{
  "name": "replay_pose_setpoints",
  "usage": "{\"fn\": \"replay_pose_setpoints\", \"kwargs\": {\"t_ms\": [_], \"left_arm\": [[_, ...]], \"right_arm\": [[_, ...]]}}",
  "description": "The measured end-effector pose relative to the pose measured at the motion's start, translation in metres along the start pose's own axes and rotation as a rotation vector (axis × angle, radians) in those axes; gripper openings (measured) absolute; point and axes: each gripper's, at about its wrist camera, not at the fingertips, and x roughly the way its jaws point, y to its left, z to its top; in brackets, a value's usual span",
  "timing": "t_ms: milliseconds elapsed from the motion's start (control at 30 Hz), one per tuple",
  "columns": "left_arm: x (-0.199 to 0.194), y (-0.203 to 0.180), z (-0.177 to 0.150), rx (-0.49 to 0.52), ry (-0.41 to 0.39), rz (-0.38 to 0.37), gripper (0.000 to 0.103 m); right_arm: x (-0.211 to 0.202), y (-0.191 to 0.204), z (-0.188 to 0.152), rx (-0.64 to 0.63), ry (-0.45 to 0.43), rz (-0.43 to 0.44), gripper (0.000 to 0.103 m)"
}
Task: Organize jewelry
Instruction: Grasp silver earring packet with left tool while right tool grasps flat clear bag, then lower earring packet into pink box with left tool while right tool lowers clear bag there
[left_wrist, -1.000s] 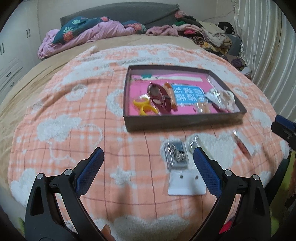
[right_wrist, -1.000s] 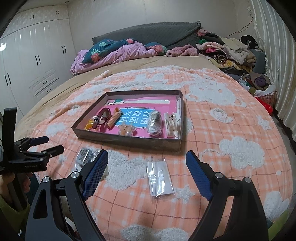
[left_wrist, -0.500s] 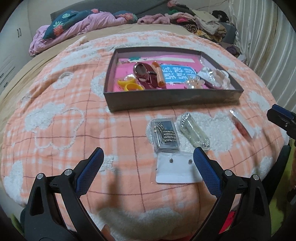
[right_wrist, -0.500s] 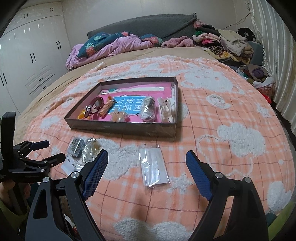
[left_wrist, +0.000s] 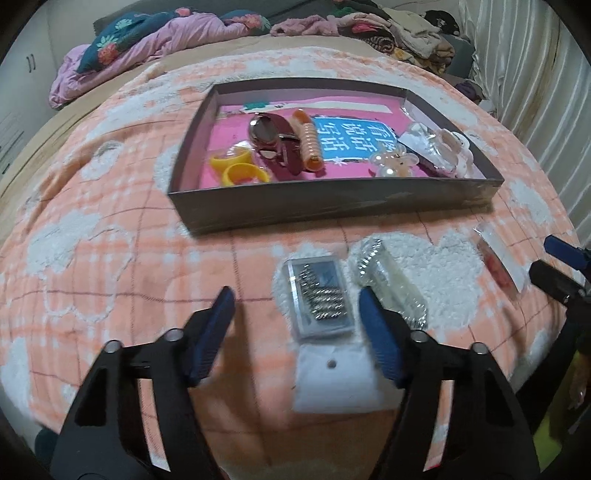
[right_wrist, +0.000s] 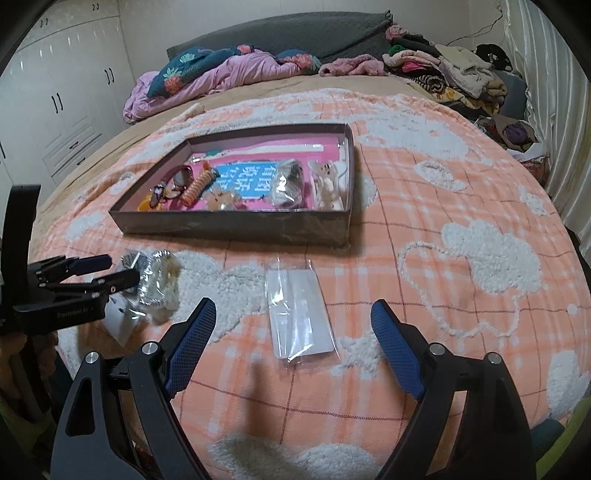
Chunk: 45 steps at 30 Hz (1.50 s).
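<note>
A shallow grey box (left_wrist: 332, 210) with a pink floor holds sunglasses, yellow rings, an orange coil tie and hair clips; it also shows in the right wrist view (right_wrist: 236, 227). In front of it lie a clear case of silver earrings (left_wrist: 317, 291), a clear bag of pale jewelry (left_wrist: 391, 280), a white earring card (left_wrist: 336, 384) and a bag with a red item (left_wrist: 496, 258). My left gripper (left_wrist: 295, 332) is open, low over the earring case and card. My right gripper (right_wrist: 291, 343) is open over a clear flat bag (right_wrist: 299, 310).
The orange checked blanket (right_wrist: 461, 229) covers the bed. Bedding (right_wrist: 229, 66) and piled clothes (right_wrist: 450, 74) lie at the far end. White wardrobes (right_wrist: 55, 103) stand on the left, a curtain (left_wrist: 535, 74) on the right. The left gripper shows in the right wrist view (right_wrist: 92, 273).
My left gripper has moved forward and down toward the earring case and card, and its jaws have narrowed somewhat. My right gripper has come closer to the clear flat bag.
</note>
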Motion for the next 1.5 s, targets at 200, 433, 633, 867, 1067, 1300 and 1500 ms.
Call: {"fn": "replay_pose_setpoints", "kwargs": {"t_ms": [200,433,633,867,1067,1300,1500], "left_arm": [[0.013,-0.001,-0.001,0.0,0.022,-0.001,0.05],[0.016,0.003,0.002,0.0,0.009,0.002,0.044],[0.016,0.005,0.005,0.001,-0.007,0.006,0.027],[0.006,0.015,0.004,-0.027,-0.024,-0.012,0.024],[-0.02,0.027,0.005,-0.06,-0.075,-0.013,0.024],[-0.046,0.047,0.006,-0.105,-0.126,0.006,0.024],[-0.059,0.061,0.013,-0.132,-0.158,0.021,0.024]], "right_arm": [[0.02,0.0,-0.006,-0.017,0.038,-0.024,0.081],[0.039,0.001,-0.008,-0.052,0.053,-0.056,0.073],[0.045,-0.001,-0.009,-0.085,0.038,-0.088,0.04],[0.031,-0.016,-0.008,-0.008,0.027,-0.032,0.038],[0.006,-0.012,-0.001,0.005,-0.027,0.017,0.038],[-0.015,0.004,0.009,-0.021,-0.081,0.064,0.038],[-0.023,0.017,0.018,-0.044,-0.103,0.091,0.038]]}}
